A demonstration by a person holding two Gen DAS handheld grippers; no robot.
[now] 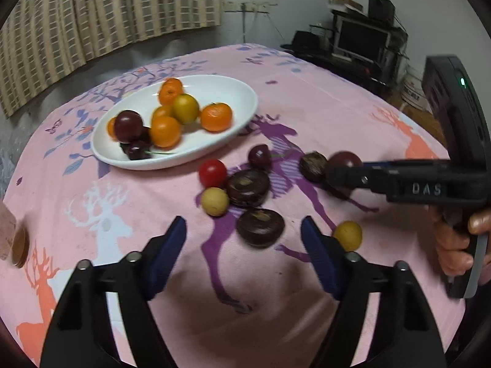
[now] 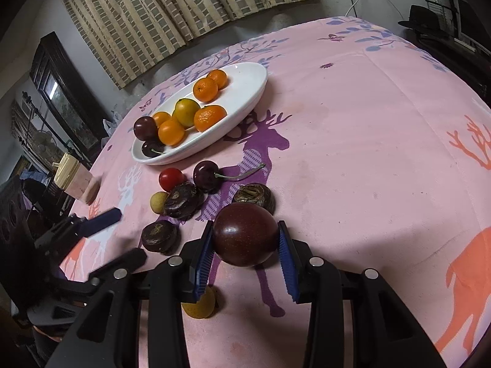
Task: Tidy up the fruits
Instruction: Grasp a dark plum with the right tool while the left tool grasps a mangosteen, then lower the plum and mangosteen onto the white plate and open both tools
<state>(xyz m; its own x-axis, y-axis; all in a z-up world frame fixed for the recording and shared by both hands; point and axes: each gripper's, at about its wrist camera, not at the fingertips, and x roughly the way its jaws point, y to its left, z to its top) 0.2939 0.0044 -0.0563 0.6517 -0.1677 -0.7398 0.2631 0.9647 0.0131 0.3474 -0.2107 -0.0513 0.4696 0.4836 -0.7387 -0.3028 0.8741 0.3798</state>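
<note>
A white oval plate (image 1: 239,98) (image 2: 245,89) holds several oranges, a yellow-green fruit, a dark plum (image 1: 128,125) and a cherry. My right gripper (image 2: 245,239) is shut on a dark red plum (image 2: 244,234), just above the pink cloth; it shows from the side in the left wrist view (image 1: 340,174). My left gripper (image 1: 244,233) is open and empty, over a dark brown water chestnut (image 1: 260,227). Loose on the cloth lie a red cherry tomato (image 1: 212,173), a cherry (image 2: 206,176), two yellow fruits (image 1: 214,201) (image 1: 347,235) and more water chestnuts (image 1: 248,187) (image 2: 254,197).
The round table wears a pink cloth with deer prints (image 2: 368,153). A small pink and cream box (image 2: 73,178) stands at the table's left edge. Curtains, a dark cabinet (image 2: 61,92) and a shelf with a monitor (image 1: 362,40) lie beyond the table.
</note>
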